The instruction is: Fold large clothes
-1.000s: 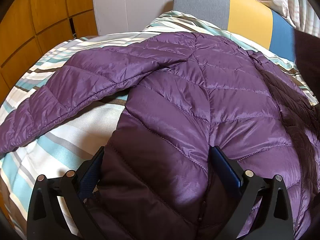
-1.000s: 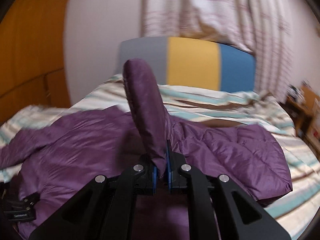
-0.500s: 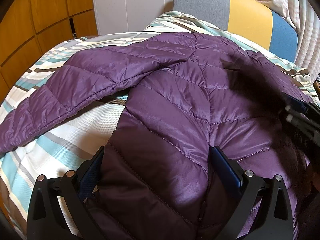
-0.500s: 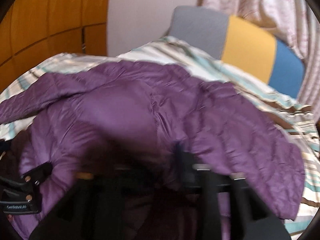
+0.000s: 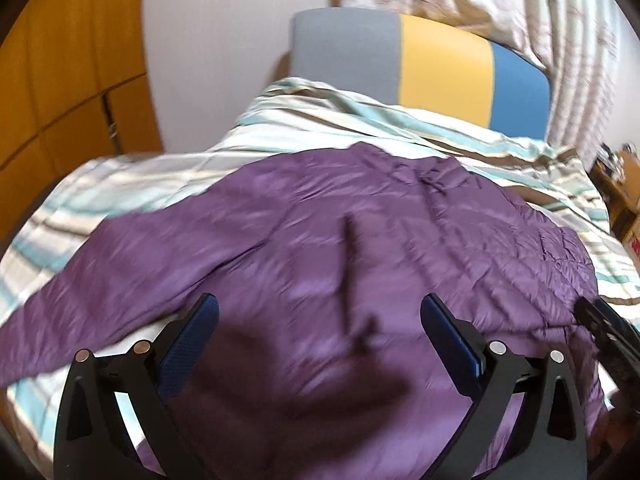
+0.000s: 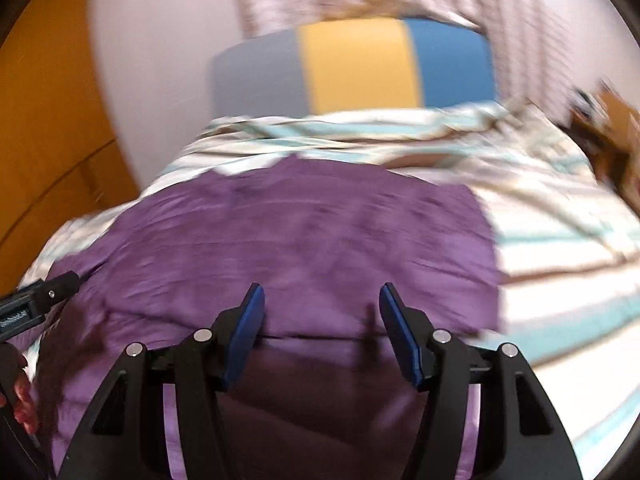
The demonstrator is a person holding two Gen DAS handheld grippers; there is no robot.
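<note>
No legible writing on purple jacket (image 5: 360, 240)

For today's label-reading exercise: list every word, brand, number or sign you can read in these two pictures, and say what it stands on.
White lettering on the left tool, seen at the left edge of the right wrist view: too small and blurred to read.
Red marking on a box at the right edge of the left wrist view: blurred, not readable.
Purple jacket, striped bedding: no text visible.

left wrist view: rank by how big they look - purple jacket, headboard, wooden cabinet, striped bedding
1. purple jacket, fills most of the frame, though it lies nearest the camera.
2. striped bedding, much of it hidden under the jacket.
3. and 4. headboard and wooden cabinet: look alike; cabinet is cut off at the edge, so unranked.
</note>
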